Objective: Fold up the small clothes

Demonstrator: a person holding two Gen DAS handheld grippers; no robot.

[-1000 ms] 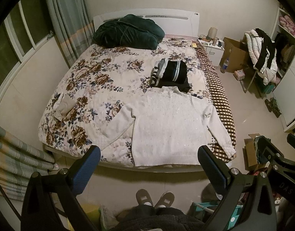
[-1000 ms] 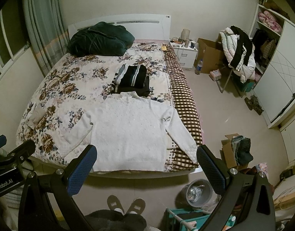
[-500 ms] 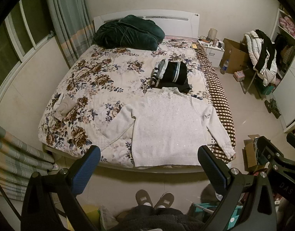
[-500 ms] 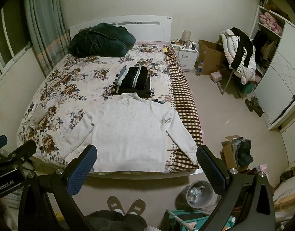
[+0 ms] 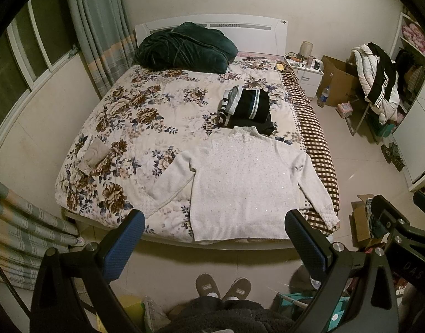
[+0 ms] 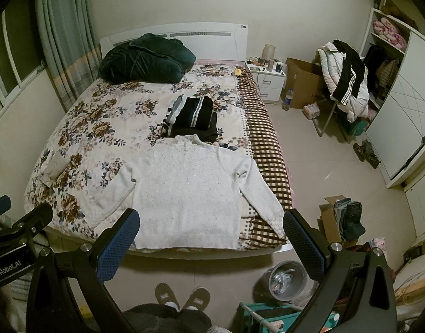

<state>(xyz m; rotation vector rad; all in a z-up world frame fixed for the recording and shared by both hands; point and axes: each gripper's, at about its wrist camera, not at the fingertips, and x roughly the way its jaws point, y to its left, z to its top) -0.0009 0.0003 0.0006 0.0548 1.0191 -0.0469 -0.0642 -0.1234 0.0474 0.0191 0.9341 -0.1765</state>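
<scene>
Nothing shifted since second ago; both grippers hang back. White sweater (image 5: 245,183) flat at bed (image 5: 157,127) foot, frame centre, collar-to-hem axis pointing toward viewer. Left gripper (image 5: 214,238) spread wide, empty; right gripper (image 6: 211,236) likewise. Each nearer own sleeve.

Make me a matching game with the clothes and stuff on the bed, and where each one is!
Things:
1. white sequinned sweater
2. dark green bundled blanket
3. black striped folded clothes
4. small beige folded cloth

Places:
A. by the headboard
B. near the bed's left edge
C. spread flat at the foot end
D. just beyond the sweater's collar

Pairs: 1-C, 2-A, 3-D, 4-B
</scene>
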